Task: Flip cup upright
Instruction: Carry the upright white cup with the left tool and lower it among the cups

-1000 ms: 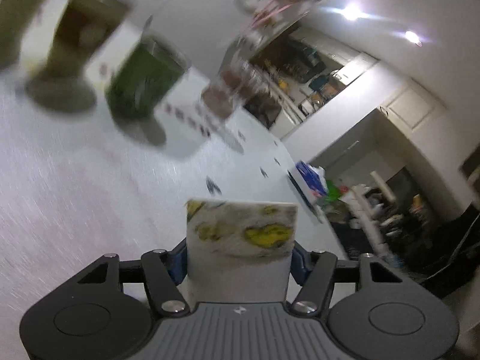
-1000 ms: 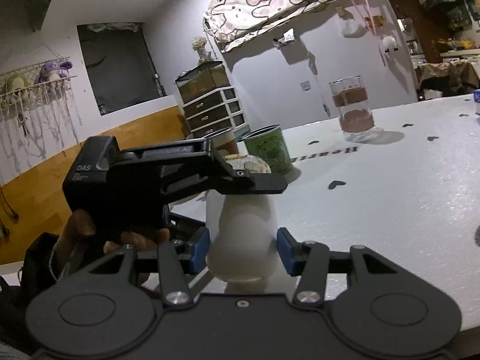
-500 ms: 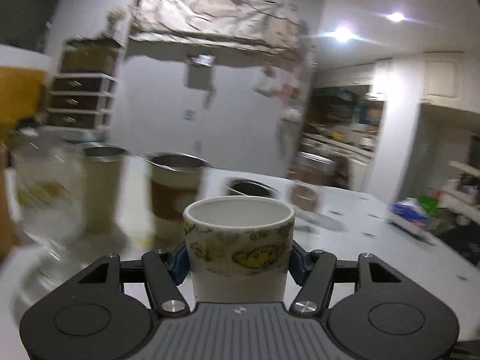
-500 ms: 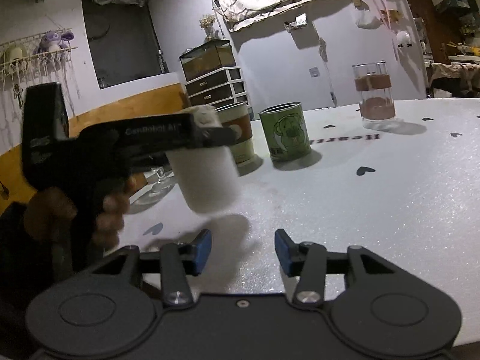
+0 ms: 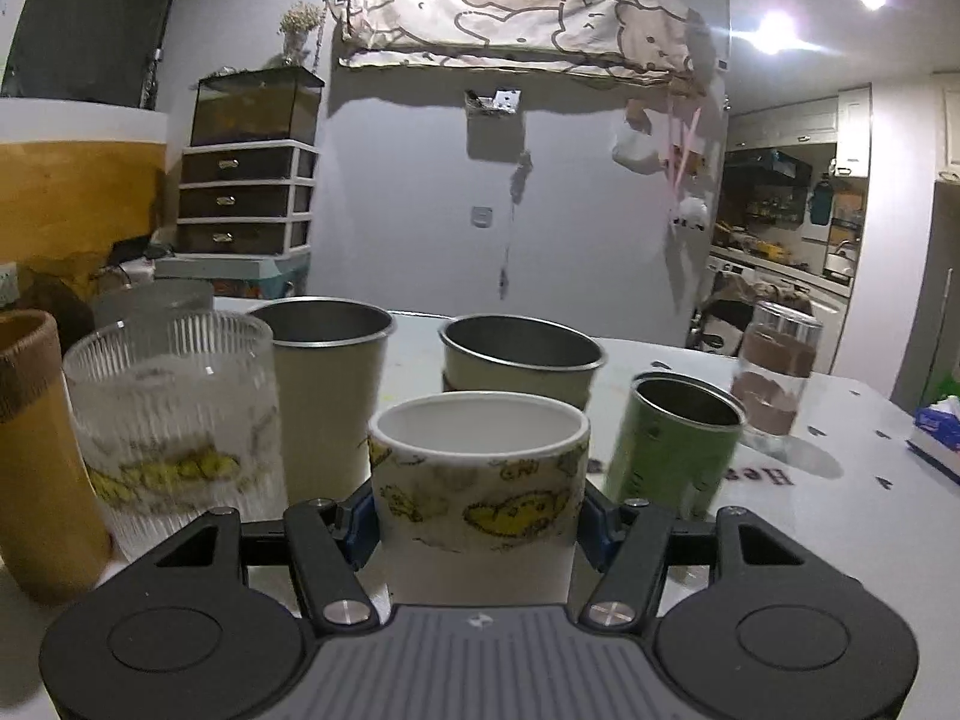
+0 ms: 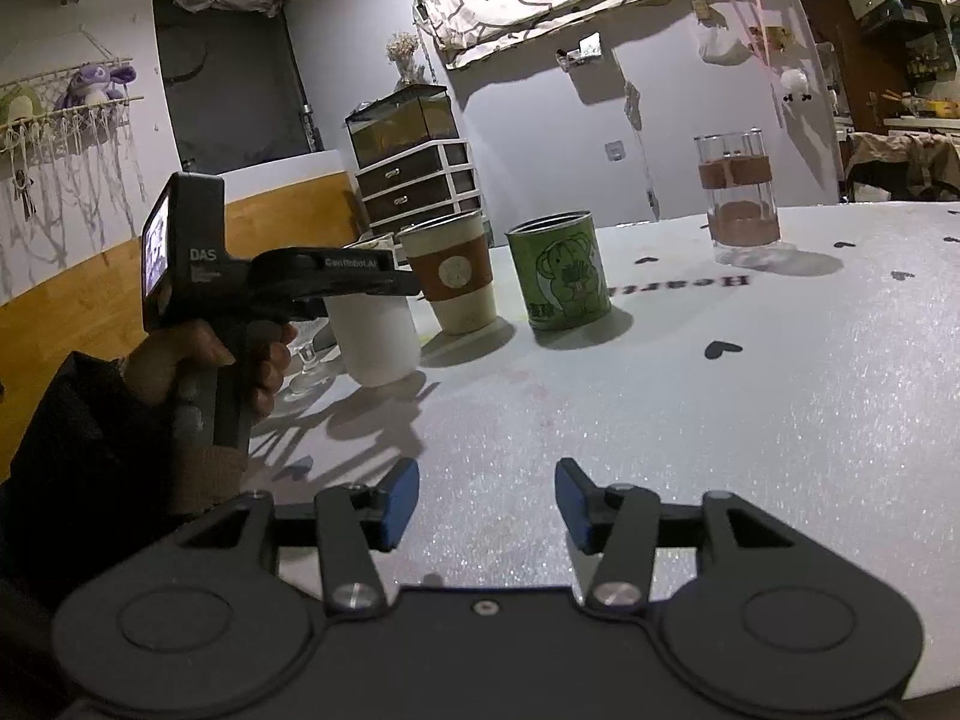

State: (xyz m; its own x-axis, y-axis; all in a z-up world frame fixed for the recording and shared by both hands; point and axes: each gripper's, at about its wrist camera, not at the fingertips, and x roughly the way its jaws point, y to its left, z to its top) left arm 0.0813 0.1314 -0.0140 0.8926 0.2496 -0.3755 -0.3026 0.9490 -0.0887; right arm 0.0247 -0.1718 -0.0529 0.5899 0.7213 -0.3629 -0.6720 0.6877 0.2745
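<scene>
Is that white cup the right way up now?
Upright: the cup's open mouth faces up, held in the left gripper. It looks empty.

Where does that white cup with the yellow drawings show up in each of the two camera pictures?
Left wrist view: the white cup sits bottom centre, mouth up, between the left gripper's fingers.
Right wrist view: it stands left of centre, under the same gripper.
Shared landmark: the green tin, just to its right.

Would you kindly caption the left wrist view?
Left gripper holds the white cup upright, mouth up, before other cups.
</scene>
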